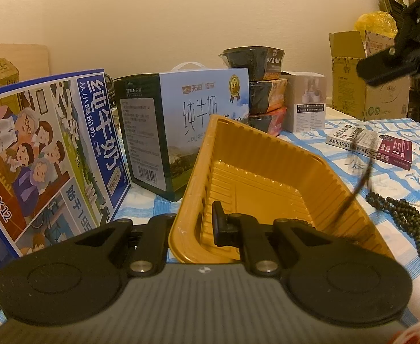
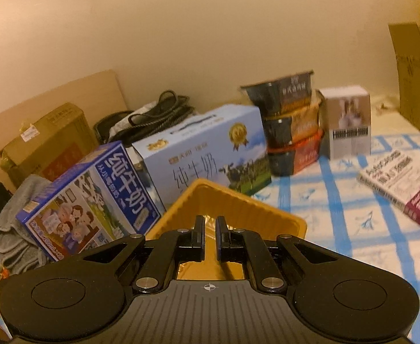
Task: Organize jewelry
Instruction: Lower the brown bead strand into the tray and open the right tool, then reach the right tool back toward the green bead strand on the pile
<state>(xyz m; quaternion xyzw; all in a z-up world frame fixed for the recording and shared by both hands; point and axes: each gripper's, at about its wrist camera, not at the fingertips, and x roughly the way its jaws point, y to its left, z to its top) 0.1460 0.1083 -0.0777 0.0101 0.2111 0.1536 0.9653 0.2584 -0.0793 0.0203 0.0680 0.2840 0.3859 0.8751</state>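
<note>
A yellow plastic tray [image 1: 267, 166] sits tilted on the blue-checked cloth. My left gripper [image 1: 194, 226] is shut on the tray's near left wall, one finger inside and one outside. A dark beaded necklace [image 1: 404, 215] lies on the cloth right of the tray, and a blurred strand [image 1: 353, 195] of it hangs in the air over the tray's right rim. My right gripper [image 2: 209, 240] hovers above the tray [image 2: 238, 200], its jaws almost closed with a narrow gap; what it grips is hidden. It shows high at the right in the left wrist view [image 1: 393, 54].
Two milk cartons [image 1: 52, 149] [image 1: 181, 126] stand behind and left of the tray. Stacked noodle bowls [image 1: 264, 86], a small white box [image 1: 307, 103] and a cardboard box [image 1: 364, 77] line the back. Books [image 1: 376, 146] lie at the right.
</note>
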